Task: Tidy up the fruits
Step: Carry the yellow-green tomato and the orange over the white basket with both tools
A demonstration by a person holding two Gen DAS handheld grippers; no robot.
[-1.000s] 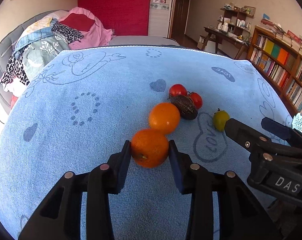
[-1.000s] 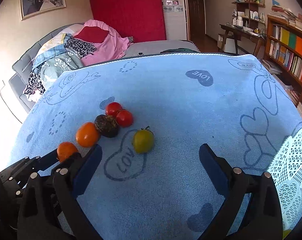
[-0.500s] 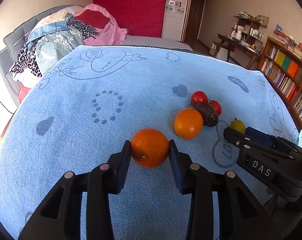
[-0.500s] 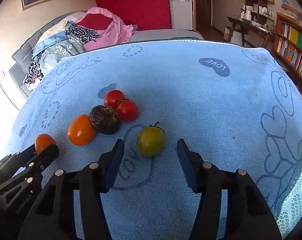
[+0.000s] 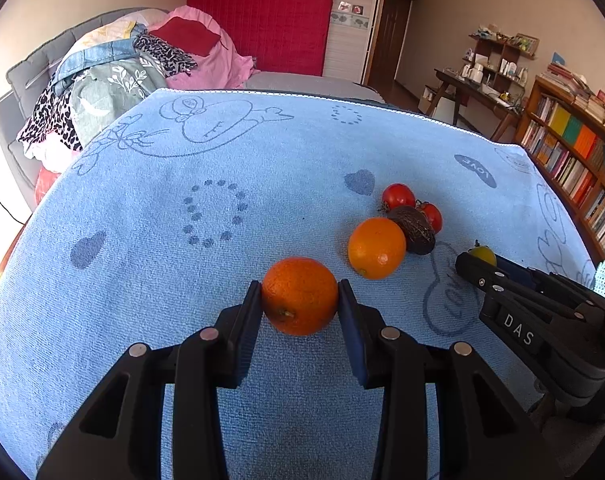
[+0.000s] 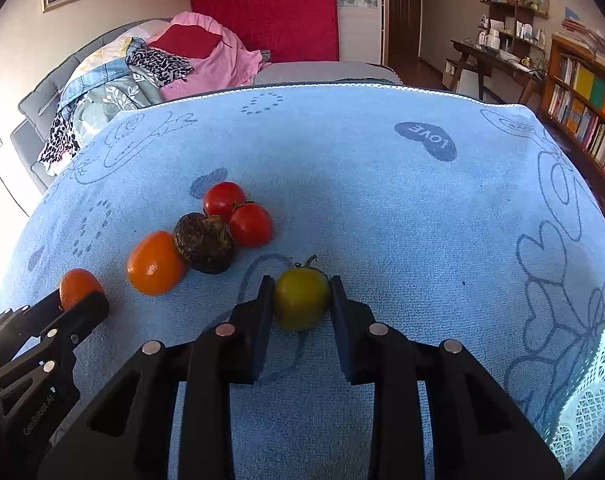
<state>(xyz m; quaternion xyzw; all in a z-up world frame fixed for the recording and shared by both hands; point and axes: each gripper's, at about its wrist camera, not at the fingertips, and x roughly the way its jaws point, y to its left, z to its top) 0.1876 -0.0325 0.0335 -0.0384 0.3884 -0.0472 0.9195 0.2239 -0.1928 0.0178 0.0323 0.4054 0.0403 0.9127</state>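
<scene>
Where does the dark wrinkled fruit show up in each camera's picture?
Left wrist view: dark wrinkled fruit right of centre, behind the loose orange.
Right wrist view: dark wrinkled fruit left of centre, right of that orange.
Shared landmark: two red tomatoes touching it.

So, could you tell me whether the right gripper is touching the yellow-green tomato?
Touching. In the right wrist view, both pads of the right gripper press against the sides of the yellow-green tomato, with no gap showing.

Two oranges [image 5: 299,295] [image 5: 376,247]; two red tomatoes [image 6: 223,200] [image 6: 250,224]; one yellow-green tomato [image 6: 301,298]; one dark fruit [image 6: 204,243]
</scene>
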